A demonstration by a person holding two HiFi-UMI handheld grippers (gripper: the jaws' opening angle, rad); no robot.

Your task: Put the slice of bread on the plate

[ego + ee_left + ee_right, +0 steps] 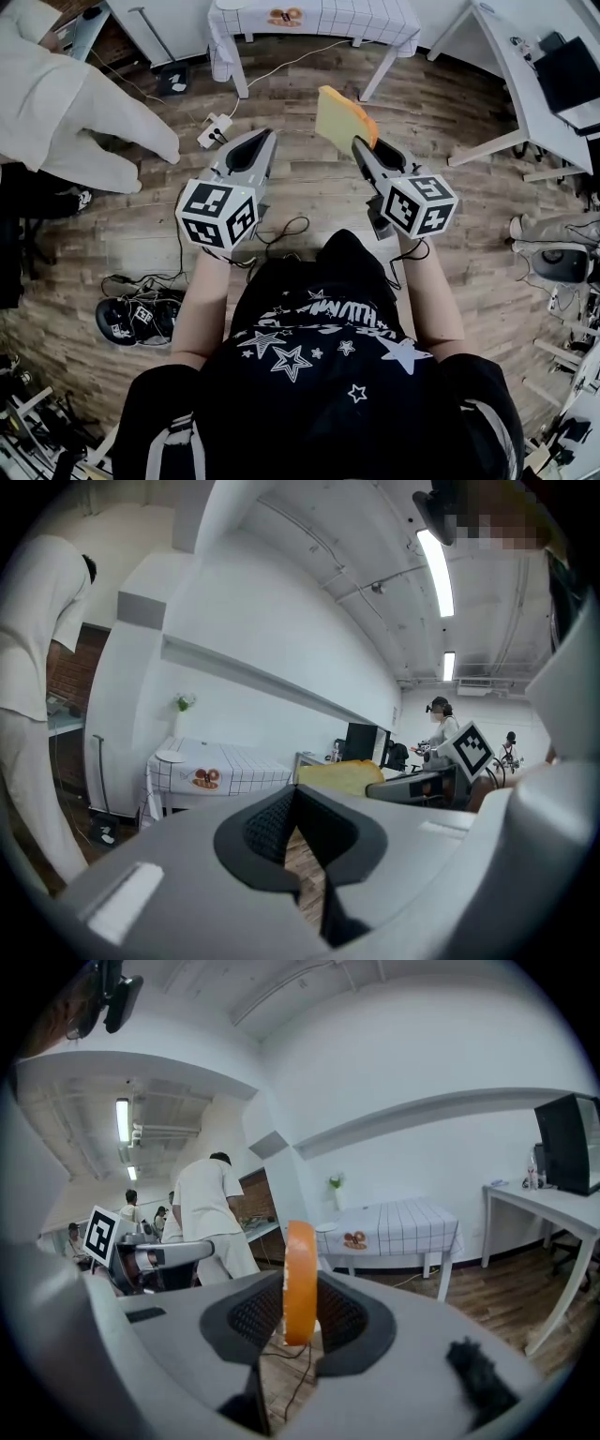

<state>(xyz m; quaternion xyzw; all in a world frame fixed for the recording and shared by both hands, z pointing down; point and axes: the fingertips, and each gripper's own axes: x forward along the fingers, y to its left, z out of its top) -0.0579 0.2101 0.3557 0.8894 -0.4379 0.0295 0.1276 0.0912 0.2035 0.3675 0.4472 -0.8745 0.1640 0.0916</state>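
A slice of bread (339, 117) with an orange crust stands on edge between the pads of my right gripper (362, 146), which is shut on it. In the right gripper view the bread (300, 1279) rises upright from the jaws. My left gripper (253, 148) is level beside it, to the left, shut and holding nothing. Its fingertips meet in the left gripper view (296, 794), where the bread (339, 776) shows to the right. A small white plate (327, 1227) lies on a table with a checked cloth (375, 21) further ahead across the wooden floor.
A person in white clothes (66, 103) bends over at the left. A power strip with cables (214, 129) lies on the floor between me and the table. A white desk (525, 75) with a monitor stands at the right. Shoes (136, 319) sit at the lower left.
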